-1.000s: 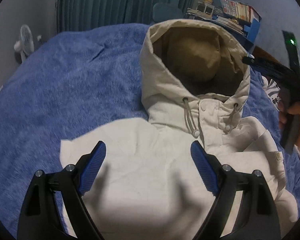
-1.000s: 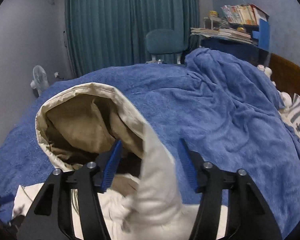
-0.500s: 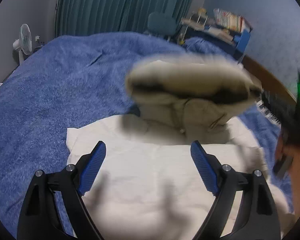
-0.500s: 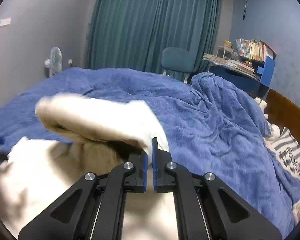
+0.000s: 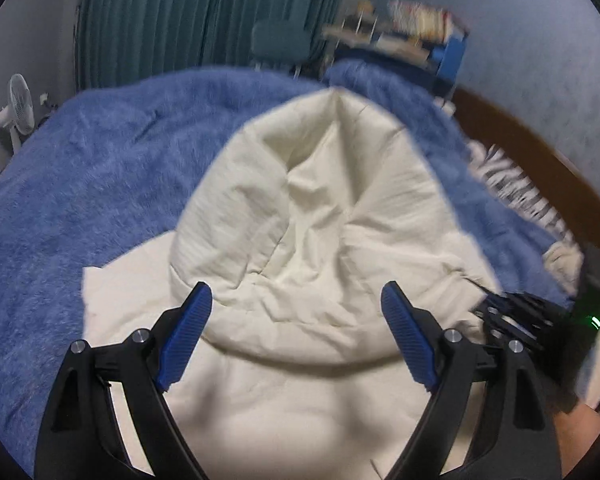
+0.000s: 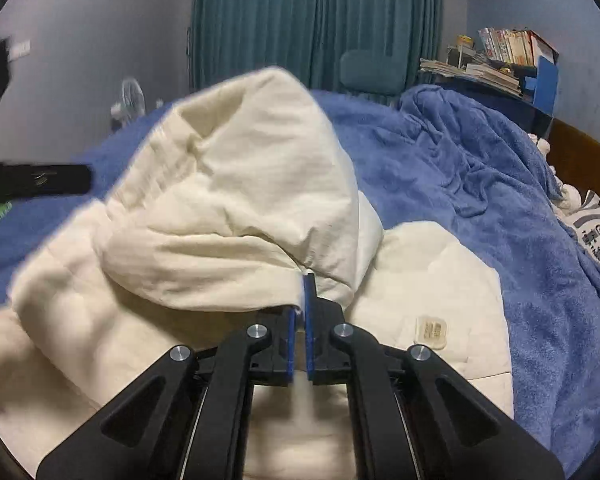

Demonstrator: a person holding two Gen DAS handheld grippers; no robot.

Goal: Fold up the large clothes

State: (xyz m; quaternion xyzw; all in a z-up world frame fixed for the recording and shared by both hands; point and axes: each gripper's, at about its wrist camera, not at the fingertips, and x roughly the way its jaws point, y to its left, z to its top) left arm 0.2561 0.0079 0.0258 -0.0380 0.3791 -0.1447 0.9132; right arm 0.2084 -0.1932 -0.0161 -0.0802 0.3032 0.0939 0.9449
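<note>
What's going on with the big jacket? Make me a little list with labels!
garment: cream hooded jacket lying on the blue blanket
hood: hood flipped forward over the jacket's body
right gripper: right gripper shut on the hood's edge
left gripper: left gripper open above the jacket, holding nothing
patch: small label on the jacket, right of the hood
background: teal curtain, chair, bookshelf

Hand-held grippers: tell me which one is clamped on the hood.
The right hand-held gripper: its blue fingers are pinched shut on the cream hood edge. The left hand-held gripper is wide open, grasping nothing.
</note>
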